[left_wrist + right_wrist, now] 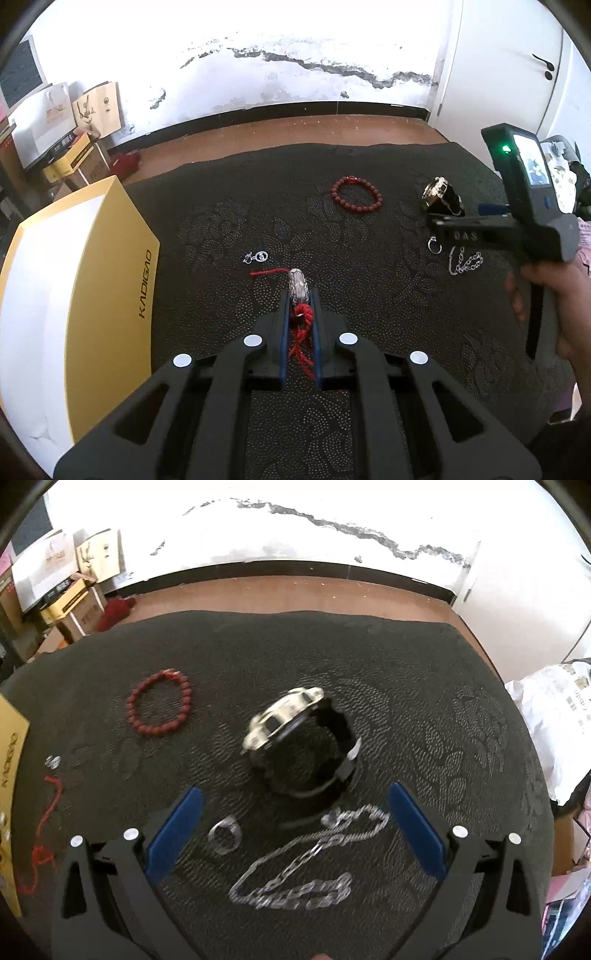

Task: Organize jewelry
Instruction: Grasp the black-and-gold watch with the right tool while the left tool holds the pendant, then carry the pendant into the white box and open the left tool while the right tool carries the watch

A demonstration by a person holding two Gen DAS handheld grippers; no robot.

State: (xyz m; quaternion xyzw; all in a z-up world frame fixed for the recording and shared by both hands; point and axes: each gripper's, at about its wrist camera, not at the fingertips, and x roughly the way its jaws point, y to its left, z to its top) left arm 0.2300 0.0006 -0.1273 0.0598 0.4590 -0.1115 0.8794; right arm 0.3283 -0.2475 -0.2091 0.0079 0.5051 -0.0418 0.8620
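Observation:
My left gripper (300,295) is shut on a silver pendant on a red cord (298,286), held just above the black mat (258,206). The cord's red tail trails left on the mat. My right gripper (295,797) is open above a silver chain (306,864), with a small ring (224,835) by its left finger and a black and gold watch (301,740) just beyond. The right gripper also shows in the left wrist view (491,221). A red bead bracelet (356,194) lies further back; it also shows in the right wrist view (159,707). A small silver earring (256,256) lies near the cord.
A yellow box with a white inside (74,295) stands open at the mat's left edge. Cardboard boxes and bags (66,125) crowd the far left corner. A white bag (550,731) sits off the mat's right side. Wooden floor lies beyond the mat.

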